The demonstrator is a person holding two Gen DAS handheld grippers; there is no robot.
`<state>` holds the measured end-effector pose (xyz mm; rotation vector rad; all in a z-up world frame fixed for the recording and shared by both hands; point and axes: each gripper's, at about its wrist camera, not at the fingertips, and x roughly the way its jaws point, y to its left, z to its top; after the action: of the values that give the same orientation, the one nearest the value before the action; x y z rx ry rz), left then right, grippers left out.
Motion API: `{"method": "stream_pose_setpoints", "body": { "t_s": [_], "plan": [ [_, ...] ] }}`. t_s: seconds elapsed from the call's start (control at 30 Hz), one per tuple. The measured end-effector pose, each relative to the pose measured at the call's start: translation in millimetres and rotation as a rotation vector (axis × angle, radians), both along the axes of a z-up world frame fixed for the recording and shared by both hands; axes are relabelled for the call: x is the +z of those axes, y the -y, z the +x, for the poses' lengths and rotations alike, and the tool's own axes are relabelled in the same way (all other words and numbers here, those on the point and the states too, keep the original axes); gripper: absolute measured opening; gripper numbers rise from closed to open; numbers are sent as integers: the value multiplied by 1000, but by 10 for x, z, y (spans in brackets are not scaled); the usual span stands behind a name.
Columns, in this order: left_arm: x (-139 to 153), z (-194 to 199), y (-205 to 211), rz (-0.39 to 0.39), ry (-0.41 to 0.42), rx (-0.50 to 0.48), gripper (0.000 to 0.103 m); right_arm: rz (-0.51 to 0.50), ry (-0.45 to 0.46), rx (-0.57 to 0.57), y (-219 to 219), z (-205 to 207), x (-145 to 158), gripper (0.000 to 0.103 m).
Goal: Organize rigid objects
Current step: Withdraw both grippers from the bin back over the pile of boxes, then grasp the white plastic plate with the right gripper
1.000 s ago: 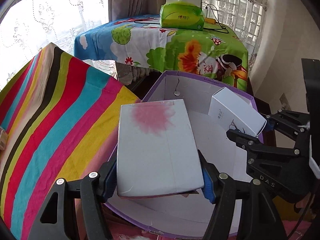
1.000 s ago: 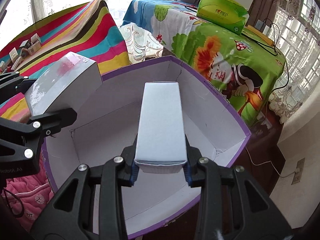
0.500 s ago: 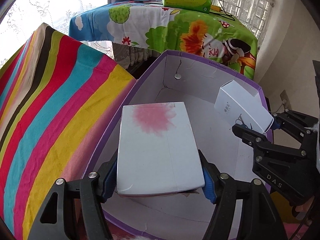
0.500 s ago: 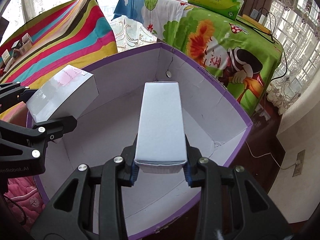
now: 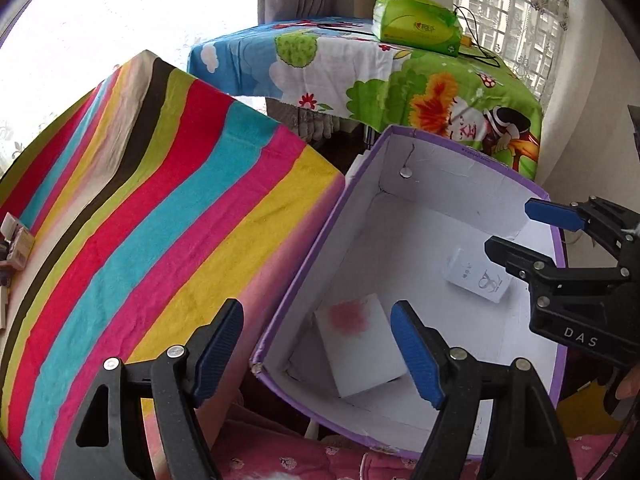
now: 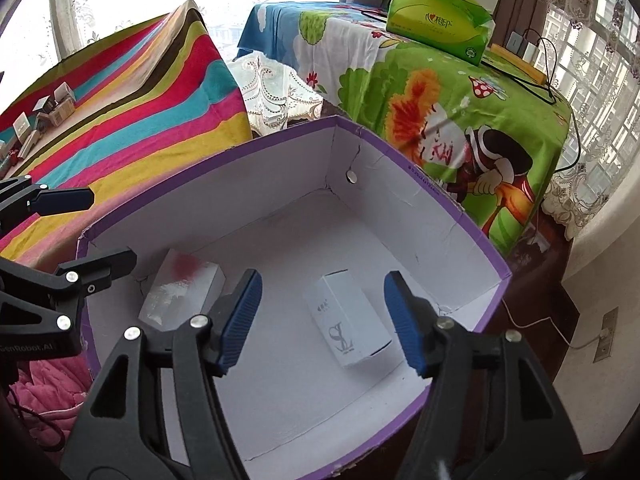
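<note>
A purple-rimmed cardboard bin (image 5: 304, 248) (image 6: 452, 204) with a white inside stands below both grippers. A white box with a pink stain (image 5: 356, 344) (image 6: 180, 292) lies in its near left corner. A small white box with a printed logo (image 5: 476, 280) (image 6: 346, 320) lies on the bin floor toward the right. My left gripper (image 5: 320, 356) is open and empty above the bin's left rim. My right gripper (image 6: 322, 320) is open and empty above the small box; it also shows in the left wrist view (image 5: 524, 232).
A striped cloth surface (image 5: 132, 216) lies left of the bin, with several small boxes (image 6: 44, 116) at its far end. A table with a cartoon cloth (image 6: 440, 80) stands behind, holding a green tissue pack (image 6: 440, 28) and cables. Pink fabric (image 6: 48, 384) lies at the near left.
Both grippers opened and let go of their boxes. The pink-stained box and the small white box dropped to the bin floor. Both grippers pulled up and back.
</note>
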<state>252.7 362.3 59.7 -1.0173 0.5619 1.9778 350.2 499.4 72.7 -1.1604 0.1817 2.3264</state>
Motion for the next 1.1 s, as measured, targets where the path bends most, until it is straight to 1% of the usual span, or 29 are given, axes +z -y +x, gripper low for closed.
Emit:
{"method": "stream_pose_setpoints", "body": {
  "t_s": [0.07, 0.1, 0.13, 0.17, 0.23, 0.3, 0.37, 0.43, 0.53, 0.6, 0.67, 0.7, 0.77, 0.83, 0.87, 0.9, 1.03, 1.1],
  "plan": [
    [43, -202, 339, 34, -5, 95, 77, 27, -18, 71, 179, -245, 111, 67],
    [59, -304, 544, 49, -15, 147, 80, 32, -29, 118, 298, -393, 154, 68],
    [67, -400, 753, 61, -26, 198, 84, 28, -38, 170, 425, -549, 180, 71],
    [81, -521, 959, 71, -37, 249, 85, 18, -44, 229, 571, -716, 196, 75],
    [70, -776, 1387, 76, -54, 351, 86, -5, -40, 337, 872, -1070, 176, 77],
    [-4, -1032, 1795, 62, -47, 453, 86, -27, -33, 430, 1175, -1441, 127, 77],
    [-123, -1301, 2216, 53, -15, 562, 86, -62, -18, 500, 1480, -1858, 45, 77],
    [-240, -1534, 2642, 57, 10, 682, 86, -121, -10, 562, 1799, -2279, -61, 77],
    [-336, -1826, 3269, 83, 1, 887, 86, -212, 5, 614, 2240, -2904, -207, 77],
    [-367, -1964, 3662, 93, -21, 1035, 86, -290, -10, 623, 2481, -3276, -259, 77],
    [-395, -2063, 3974, 96, -47, 1148, 86, -360, -32, 607, 2659, -3619, -306, 77],
    [-415, -2130, 4099, 90, -56, 1189, 86, -385, -44, 586, 2727, -3794, -324, 77],
    [-441, -2248, 4298, 86, -59, 1261, 86, -405, -60, 544, 2826, -4127, -367, 77],
    [-454, -2283, 4461, 113, -47, 1323, 86, -431, -49, 511, 2889, -4427, -412, 77],
    [-460, -2285, 4517, 128, -36, 1352, 86, -460, -43, 494, 2915, -4558, -432, 77],
    [-477, -2280, 4565, 147, -19, 1372, 86, -485, -40, 479, 2962, -4668, -453, 77],
    [-459, -2210, 4616, 208, -26, 1385, 87, -567, -37, 445, 3266, -5129, -497, 77],
    [-453, -2223, 4624, 230, -19, 1374, 90, -572, -40, 418, 3430, -5314, -505, 80]
  ]
}}
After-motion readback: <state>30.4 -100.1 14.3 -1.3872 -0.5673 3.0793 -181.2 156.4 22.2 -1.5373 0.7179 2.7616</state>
